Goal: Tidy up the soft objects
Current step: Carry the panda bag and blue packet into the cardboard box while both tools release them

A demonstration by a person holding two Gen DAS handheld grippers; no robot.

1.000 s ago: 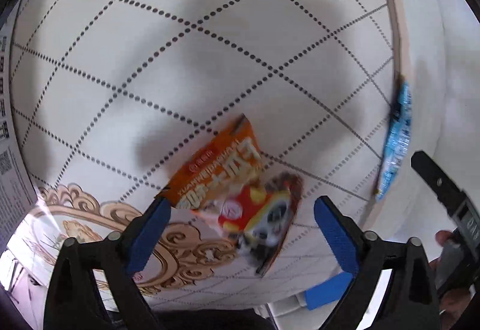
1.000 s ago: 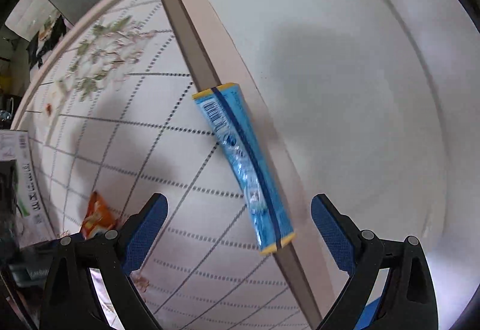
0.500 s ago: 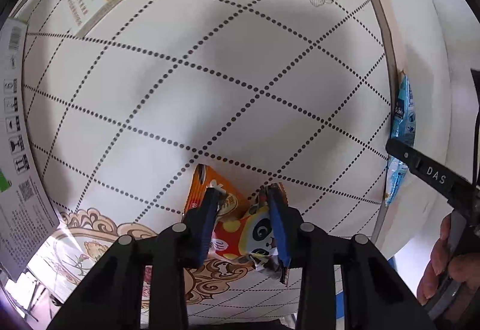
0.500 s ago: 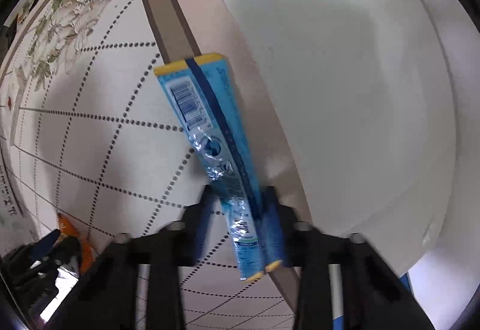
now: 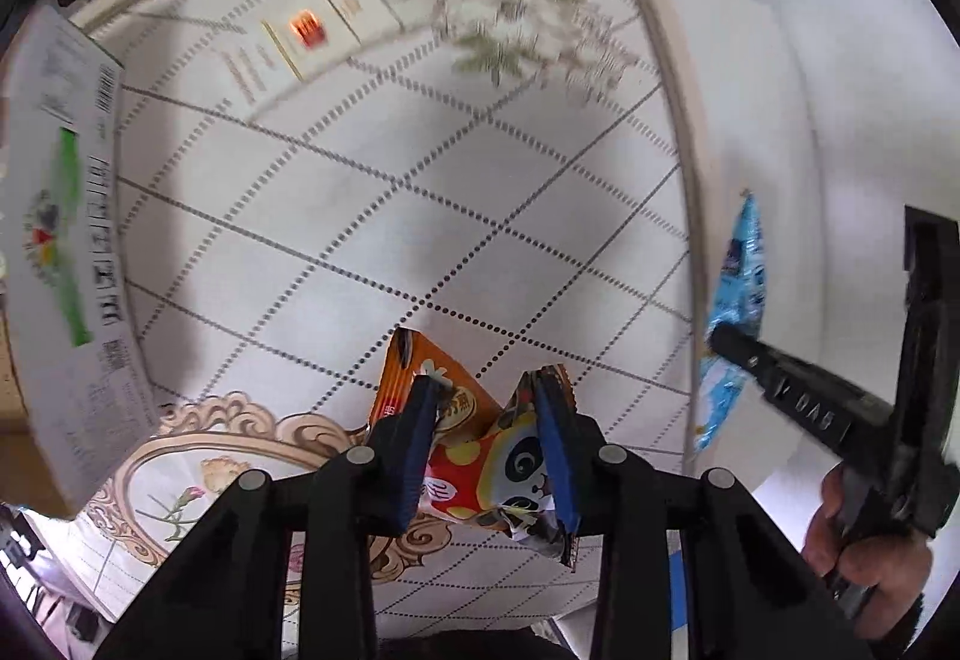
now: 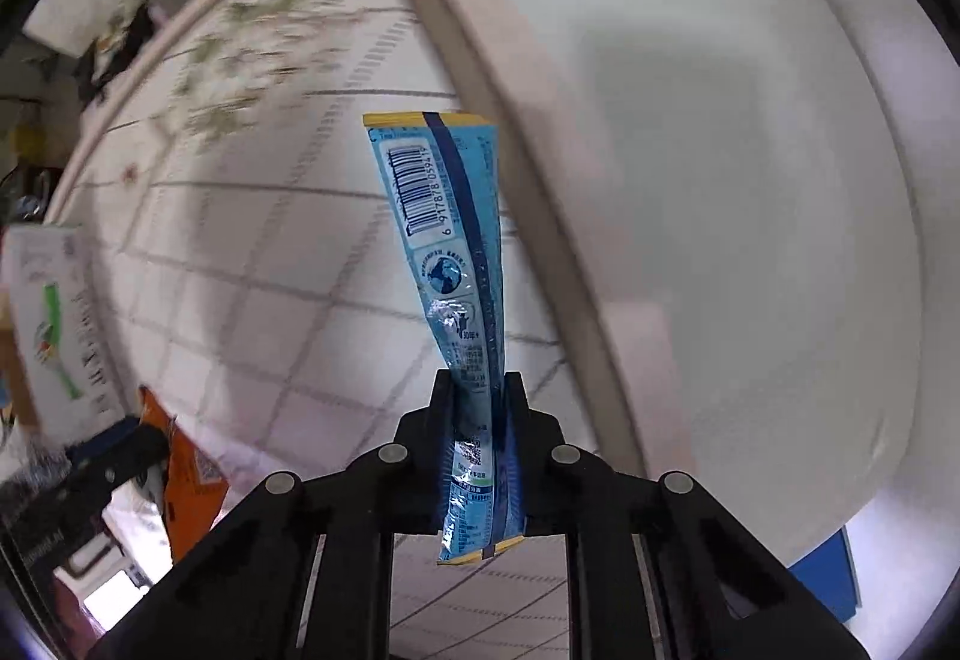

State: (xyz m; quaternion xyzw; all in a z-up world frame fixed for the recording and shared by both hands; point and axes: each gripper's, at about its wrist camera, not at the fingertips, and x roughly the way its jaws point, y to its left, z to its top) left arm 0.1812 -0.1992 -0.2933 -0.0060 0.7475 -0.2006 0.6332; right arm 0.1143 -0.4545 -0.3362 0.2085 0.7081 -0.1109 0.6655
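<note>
My left gripper [image 5: 489,390] is shut on an orange snack bag [image 5: 474,444] with a panda print and holds it above the patterned mat [image 5: 360,180]. My right gripper [image 6: 479,390] is shut on a long blue packet [image 6: 447,240] with a barcode and yellow ends, lifted off the surface. In the left wrist view the blue packet [image 5: 741,288] hangs from the right gripper at the right. In the right wrist view the orange bag [image 6: 186,474] shows at the lower left.
The mat has a dotted diamond grid, a flower print [image 5: 522,18] at the far end and a beige border [image 5: 684,132]. A white surface [image 6: 750,180] lies right of the mat. A printed white box [image 5: 66,252] stands at the left. A blue object [image 6: 831,585] sits lower right.
Both grippers closed on their packets and have lifted them off the mat. The blue packet now hangs upright between the right fingers; the orange bag is crumpled between the left ones.
</note>
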